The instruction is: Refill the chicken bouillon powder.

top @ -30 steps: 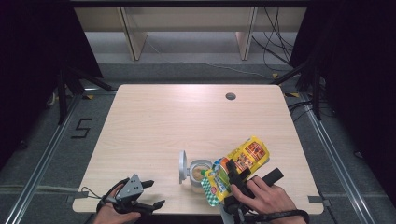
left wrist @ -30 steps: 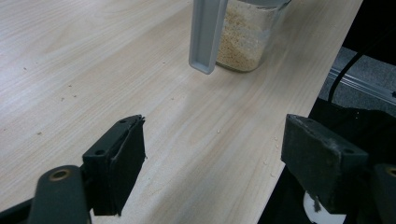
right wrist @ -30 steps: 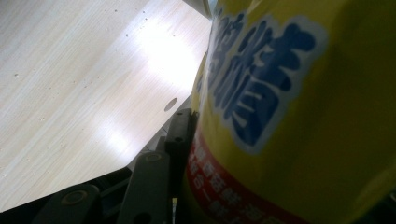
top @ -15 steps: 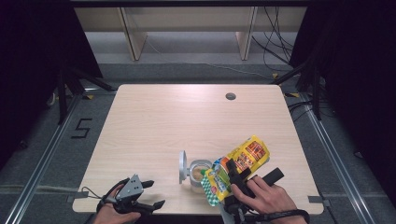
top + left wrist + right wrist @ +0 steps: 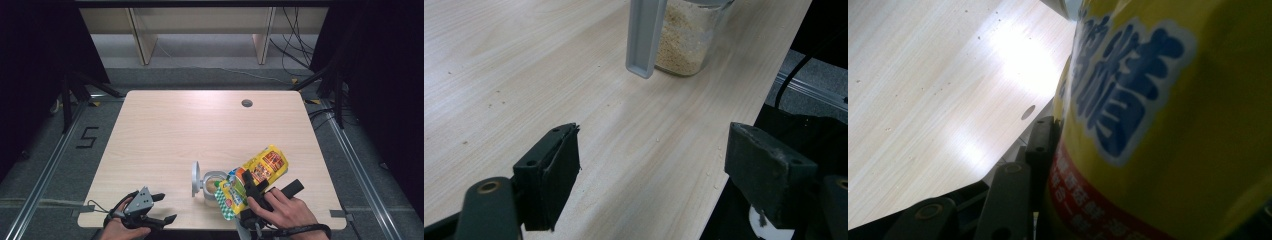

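A yellow snack bag [image 5: 262,167] with a green and white end hangs tilted over a small glass jar [image 5: 212,182] near the table's front edge. My right gripper [image 5: 270,186] is shut on the bag, which presses against the black jaw in the right gripper view [image 5: 1168,125]. The jar [image 5: 689,40] holds beige granules, and its grey hinged lid [image 5: 196,178] stands open on its left side. My left gripper [image 5: 160,207] rests at the front left corner, open with nothing between its fingers [image 5: 549,175], pointing toward the jar.
The wooden table [image 5: 200,130] has a round cable hole [image 5: 246,103] at the back right. Small crumbs lie on the wood near the front edge [image 5: 659,140]. Shelving legs stand beyond the table, with cables on the floor at the right.
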Demonstrator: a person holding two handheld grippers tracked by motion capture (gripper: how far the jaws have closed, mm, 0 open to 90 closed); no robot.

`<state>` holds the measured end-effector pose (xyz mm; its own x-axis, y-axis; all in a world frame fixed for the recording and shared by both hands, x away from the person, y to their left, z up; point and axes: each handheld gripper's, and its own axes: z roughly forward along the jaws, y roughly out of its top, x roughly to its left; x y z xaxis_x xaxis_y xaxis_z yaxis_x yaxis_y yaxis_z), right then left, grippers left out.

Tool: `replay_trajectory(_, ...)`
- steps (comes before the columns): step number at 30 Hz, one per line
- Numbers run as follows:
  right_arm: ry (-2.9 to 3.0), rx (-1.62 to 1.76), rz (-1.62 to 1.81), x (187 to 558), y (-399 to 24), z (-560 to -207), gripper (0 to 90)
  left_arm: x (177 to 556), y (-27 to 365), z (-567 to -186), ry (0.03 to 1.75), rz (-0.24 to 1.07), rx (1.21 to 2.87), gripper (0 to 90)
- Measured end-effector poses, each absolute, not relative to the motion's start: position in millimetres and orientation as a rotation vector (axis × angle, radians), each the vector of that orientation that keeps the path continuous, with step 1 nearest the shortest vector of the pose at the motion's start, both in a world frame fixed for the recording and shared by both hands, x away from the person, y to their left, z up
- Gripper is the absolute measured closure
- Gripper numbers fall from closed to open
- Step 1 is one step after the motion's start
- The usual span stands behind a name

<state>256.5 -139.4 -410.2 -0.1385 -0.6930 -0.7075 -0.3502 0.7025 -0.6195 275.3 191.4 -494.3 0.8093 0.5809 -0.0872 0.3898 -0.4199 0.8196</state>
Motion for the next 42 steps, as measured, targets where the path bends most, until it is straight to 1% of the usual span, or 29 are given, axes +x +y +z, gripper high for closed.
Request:
replay_trajectory(3,1.759,-0.816,-0.371,258,-142,-413,66.3,276,193,-493,0.709,0.265,2.084,21.3)
replay_trajectory(5,1.77,-0.794,-0.357,258,-143,-414,66.3,275,191,-494,0.719,0.26,2.061,21.3)
replay_trajectory(12,1.751,-0.795,-0.353,257,-142,-413,66.4,275,192,-494,0.721,0.254,2.065,21.3)
replay_trajectory(14,1.773,-0.791,-0.351,257,-143,-414,66.3,276,193,-493,0.706,0.261,2.091,21.3)
replay_trajectory(20,1.761,-0.781,-0.334,257,-145,-413,66.4,275,192,-493,0.719,0.247,2.07,21.3)
replay_trajectory(21,1.763,-0.779,-0.332,257,-145,-413,66.4,276,193,-493,0.71,0.263,2.088,21.3)
replay_trajectory(24,1.759,-0.804,-0.332,258,-145,-411,66.4,274,191,-493,0.733,0.238,2.043,21.3)
replay_trajectory(25,1.782,-0.773,-0.318,257,-146,-411,66.4,276,193,-492,0.722,0.262,2.082,21.3)
replay_trajectory(29,1.766,-0.792,-0.319,258,-149,-409,66.4,276,193,-492,0.721,0.263,2.078,21.3)
replay_trajectory(32,1.8,-0.721,-0.256,257,-153,-411,66.4,275,192,-493,0.728,0.252,2.056,21.3)
replay_trajectory(34,1.804,-0.746,-0.248,259,-154,-409,66.4,276,192,-493,0.726,0.257,2.059,21.3)
replay_trajectory(41,1.861,-0.661,-0.148,260,-164,-408,66.4,275,191,-494,0.722,0.241,2.037,21.4)
replay_trajectory(42,1.867,-0.676,-0.102,263,-165,-408,66.6,275,192,-493,0.717,0.254,2.055,21.3)
